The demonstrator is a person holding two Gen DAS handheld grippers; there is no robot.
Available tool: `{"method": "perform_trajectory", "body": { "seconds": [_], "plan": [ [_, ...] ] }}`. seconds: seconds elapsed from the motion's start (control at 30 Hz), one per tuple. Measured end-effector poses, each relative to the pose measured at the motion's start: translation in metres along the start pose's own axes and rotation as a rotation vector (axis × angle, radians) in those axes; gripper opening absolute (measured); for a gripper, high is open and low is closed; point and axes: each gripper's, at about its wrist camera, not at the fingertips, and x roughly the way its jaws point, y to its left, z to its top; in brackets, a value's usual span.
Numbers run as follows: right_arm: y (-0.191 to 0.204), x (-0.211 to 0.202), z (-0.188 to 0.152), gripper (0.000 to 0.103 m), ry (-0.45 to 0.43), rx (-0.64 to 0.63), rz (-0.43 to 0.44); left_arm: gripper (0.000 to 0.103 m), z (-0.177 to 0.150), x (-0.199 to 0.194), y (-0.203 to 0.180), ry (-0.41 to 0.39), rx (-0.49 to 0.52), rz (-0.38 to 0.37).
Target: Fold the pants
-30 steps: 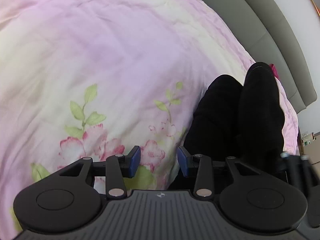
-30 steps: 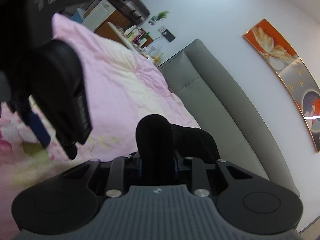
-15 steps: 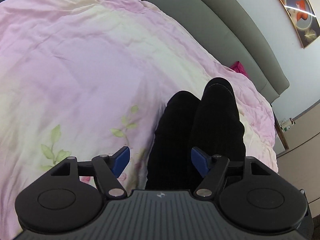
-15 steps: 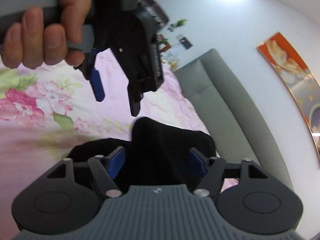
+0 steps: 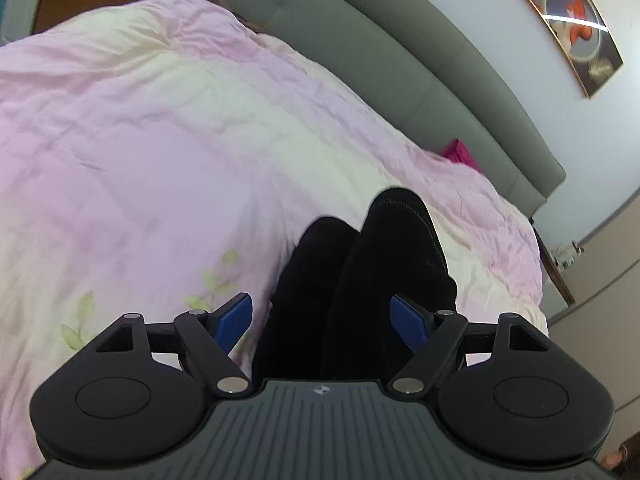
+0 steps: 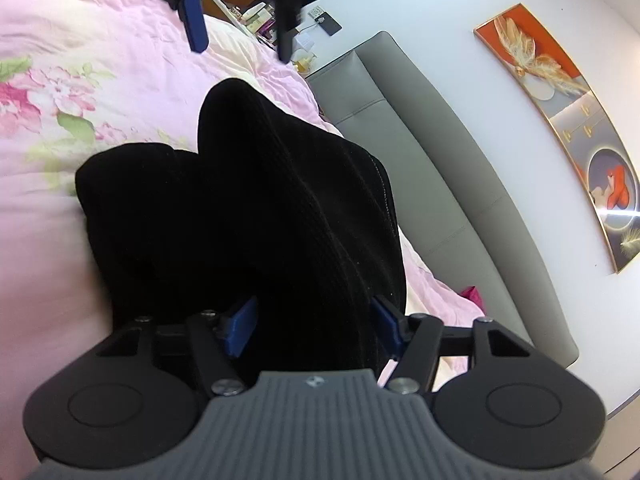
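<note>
- Left gripper [image 5: 325,322]: jaws wide and opening; blue pads clear of the dark cloth lying between them. Pitched downward.
- Right gripper [image 6: 312,326]: jaws part-open and closing; dark cloth fills the gap between its pads.

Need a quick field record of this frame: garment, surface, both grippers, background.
garment: black pants, bunched in a folded heap
surface: pink floral quilt on a bed
left gripper: jaws opening, wide, above the pants, pads clear of the cloth
right gripper: jaws closing, pants between the pads
background: grey headboard, framed picture on the wall
</note>
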Motion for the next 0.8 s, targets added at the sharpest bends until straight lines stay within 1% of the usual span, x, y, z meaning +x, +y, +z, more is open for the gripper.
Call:
{"method": "perform_trajectory", "body": {
  "seconds": [0.07,0.1,0.17,0.2,0.23,0.27,0.3,0.33,0.37,0.4,0.43,0.5,0.53,0.6,0.63,0.7,0.77,0.8],
  "plan": [
    [0.007,0.006,-0.002,0.056,0.011,-0.049,-0.016,0.092,-0.001,0.021,-0.006,0.106,0.014,-0.005],
    [0.009,0.009,-0.004,0.057,0.014,-0.067,-0.021,0.092,-0.002,0.031,-0.008,0.142,0.021,0.003],
    [0.010,0.015,-0.006,0.057,0.015,-0.079,-0.030,0.092,-0.005,0.048,-0.011,0.174,0.041,0.043],
    [0.008,0.016,-0.006,0.056,0.016,-0.078,-0.029,0.092,-0.008,0.056,-0.011,0.189,0.041,0.051],
    [0.006,0.017,-0.006,0.056,0.016,-0.076,-0.024,0.092,-0.009,0.063,-0.010,0.209,0.027,0.039],
    [0.005,0.016,-0.005,0.055,0.016,-0.078,-0.019,0.090,-0.010,0.067,-0.008,0.228,0.003,0.008],
    [0.005,0.016,-0.006,0.054,0.017,-0.081,-0.015,0.072,-0.011,0.071,-0.007,0.246,-0.022,-0.033],
    [0.005,0.016,-0.005,0.051,0.019,-0.085,-0.012,0.048,-0.012,0.074,-0.009,0.264,-0.033,-0.057],
    [0.005,0.015,-0.004,0.049,0.024,-0.086,-0.004,0.043,-0.012,0.074,-0.013,0.264,-0.020,-0.053],
    [0.004,0.015,-0.004,0.045,0.034,-0.080,0.006,0.030,-0.011,0.070,-0.020,0.254,0.015,-0.062],
    [0.001,0.016,-0.002,0.042,0.043,-0.067,0.016,0.027,-0.010,0.065,-0.030,0.249,0.053,-0.068],
    [-0.009,0.013,0.001,0.039,0.046,-0.029,0.020,0.025,-0.005,0.051,-0.045,0.228,0.100,-0.106],
    [-0.016,0.010,0.002,0.037,0.038,0.000,0.016,0.025,0.000,0.041,-0.052,0.215,0.109,-0.151],
    [-0.035,0.001,0.003,0.035,0.015,0.067,-0.020,0.024,0.009,0.018,-0.066,0.180,0.122,-0.240],
    [-0.043,-0.007,0.003,0.033,-0.002,0.097,-0.037,0.024,0.012,0.006,-0.073,0.154,0.141,-0.262],
    [-0.052,-0.026,0.008,0.032,-0.052,0.120,-0.065,0.024,0.011,-0.022,-0.079,0.091,0.195,-0.270],
    [-0.053,-0.042,0.019,0.031,-0.099,0.106,-0.063,0.024,0.005,-0.039,-0.066,0.053,0.185,-0.250],
    [-0.049,-0.047,0.025,0.031,-0.115,0.086,-0.056,0.024,0.001,-0.040,-0.052,0.053,0.158,-0.218]
  ]
}}
